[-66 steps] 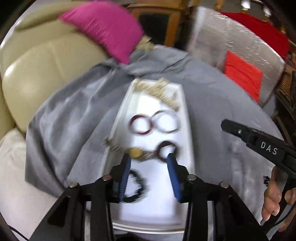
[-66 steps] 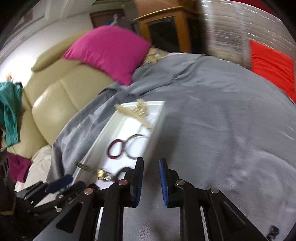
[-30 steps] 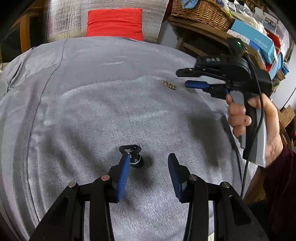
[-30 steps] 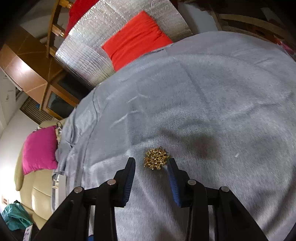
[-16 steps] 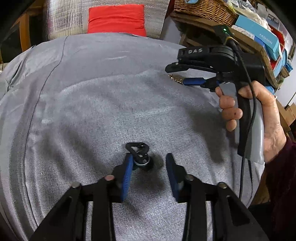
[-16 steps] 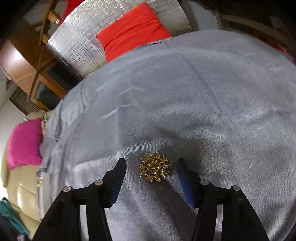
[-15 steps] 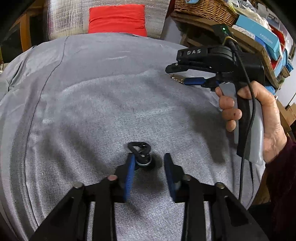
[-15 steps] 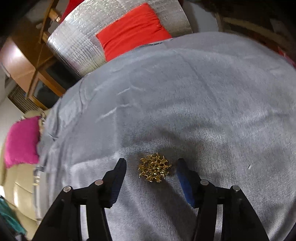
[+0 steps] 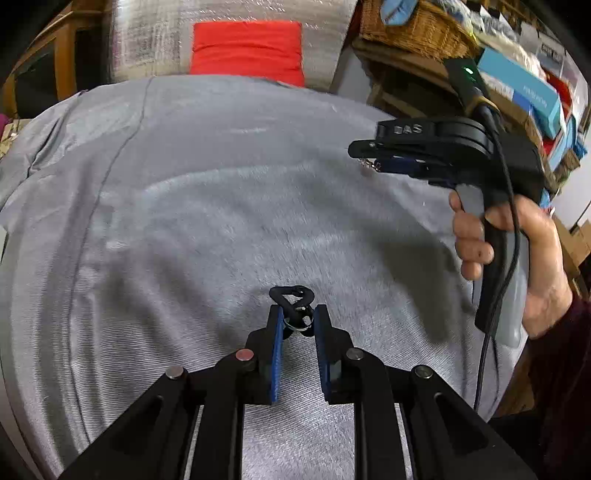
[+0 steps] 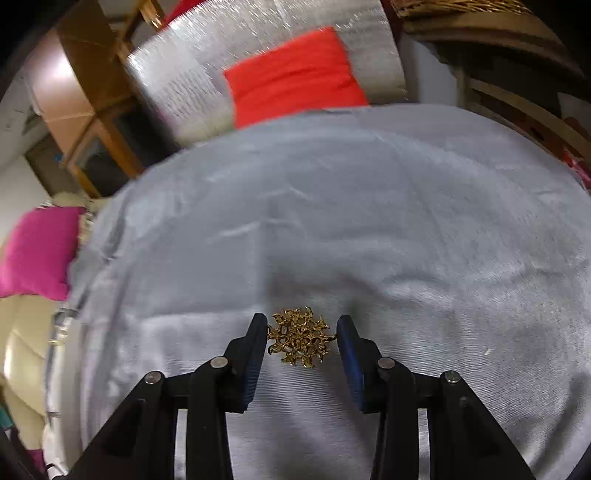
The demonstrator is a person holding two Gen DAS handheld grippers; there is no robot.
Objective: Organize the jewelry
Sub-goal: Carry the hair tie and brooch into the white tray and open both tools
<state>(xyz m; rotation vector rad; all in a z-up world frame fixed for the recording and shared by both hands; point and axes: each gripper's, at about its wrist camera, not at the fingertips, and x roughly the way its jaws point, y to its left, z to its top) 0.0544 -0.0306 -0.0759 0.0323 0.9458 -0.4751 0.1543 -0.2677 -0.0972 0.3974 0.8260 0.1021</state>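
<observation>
Lying on the grey cloth [image 9: 207, 206] of the worktop, the black ring [image 9: 295, 314] is clamped between the pads of the left hand-held gripper [image 9: 297, 321], while the gold brooch [image 10: 298, 341] sits between the parted jaws of the right hand-held gripper [image 10: 301, 332]

A: Setting? Domestic living room, cluttered.
B: Evidence: grey cloth [image 10: 369, 221] under the grippers; beyond, red cushion [image 10: 291, 74]; far left, pink cushion [image 10: 37, 251] on cream sofa [image 10: 22, 343]; wicker basket [image 9: 417, 26] at right.
</observation>
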